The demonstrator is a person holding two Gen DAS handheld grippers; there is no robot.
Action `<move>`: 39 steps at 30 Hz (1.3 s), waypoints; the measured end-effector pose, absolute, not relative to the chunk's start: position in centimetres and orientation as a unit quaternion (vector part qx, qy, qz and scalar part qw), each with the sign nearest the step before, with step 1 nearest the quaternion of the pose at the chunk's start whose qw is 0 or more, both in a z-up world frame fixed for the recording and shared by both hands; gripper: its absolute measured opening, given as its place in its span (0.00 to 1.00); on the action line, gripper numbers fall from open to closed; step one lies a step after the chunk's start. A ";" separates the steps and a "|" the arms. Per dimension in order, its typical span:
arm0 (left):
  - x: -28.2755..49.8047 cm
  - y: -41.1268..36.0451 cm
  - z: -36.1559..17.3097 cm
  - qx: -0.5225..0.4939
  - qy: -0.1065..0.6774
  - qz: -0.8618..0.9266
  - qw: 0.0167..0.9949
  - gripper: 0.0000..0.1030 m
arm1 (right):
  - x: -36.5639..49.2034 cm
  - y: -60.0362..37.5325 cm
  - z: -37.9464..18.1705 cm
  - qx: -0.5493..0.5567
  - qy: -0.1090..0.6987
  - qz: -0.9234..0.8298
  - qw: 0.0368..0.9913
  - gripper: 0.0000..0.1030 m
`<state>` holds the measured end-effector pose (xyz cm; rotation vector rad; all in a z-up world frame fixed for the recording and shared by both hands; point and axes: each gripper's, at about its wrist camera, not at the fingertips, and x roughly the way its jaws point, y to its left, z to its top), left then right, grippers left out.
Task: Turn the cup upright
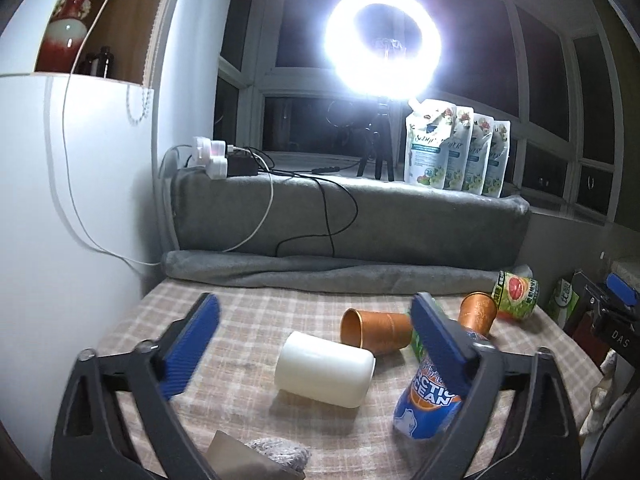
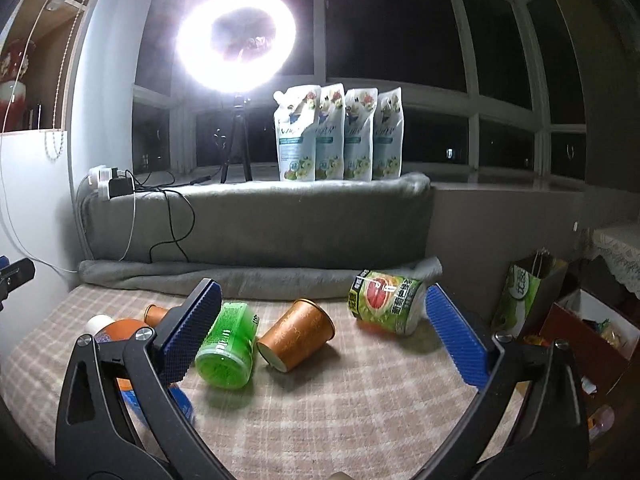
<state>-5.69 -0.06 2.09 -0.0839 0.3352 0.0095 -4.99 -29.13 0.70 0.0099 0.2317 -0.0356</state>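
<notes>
A white cup lies on its side on the checked cloth, between and just beyond my left gripper's open blue fingers; my left gripper is empty. A copper cup lies on its side behind it, mouth to the left. A second copper cup lies on its side with its base toward me, ahead of my right gripper, which is open and empty. It also shows in the left wrist view.
A green bottle lies by the right gripper's left finger. A green grapefruit can lies at the back right. A blue Arctic Ocean bottle lies beside the left gripper's right finger. Grey blanket, ring light and pouches stand behind.
</notes>
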 end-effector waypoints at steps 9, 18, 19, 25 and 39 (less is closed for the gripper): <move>-5.4 -0.1 1.6 -0.048 0.184 -0.002 0.982 1.00 | -5.0 -29.1 0.4 0.015 0.121 -0.019 0.992 1.00; -5.2 -0.5 1.2 -0.039 0.195 -0.005 0.980 1.00 | -4.9 -29.2 0.2 0.016 0.125 -0.013 0.992 1.00; -5.1 -0.6 1.2 -0.038 0.196 -0.005 0.980 1.00 | -4.8 -29.3 0.1 0.016 0.125 -0.013 0.992 1.00; -5.0 -0.9 1.3 -0.036 0.199 -0.006 0.979 1.00 | -4.8 -29.7 -0.1 0.020 0.127 -0.012 0.992 1.00; -5.0 -1.1 1.4 -0.033 0.197 -0.007 0.980 1.00 | -4.7 -29.7 -0.2 0.020 0.129 -0.009 0.991 1.00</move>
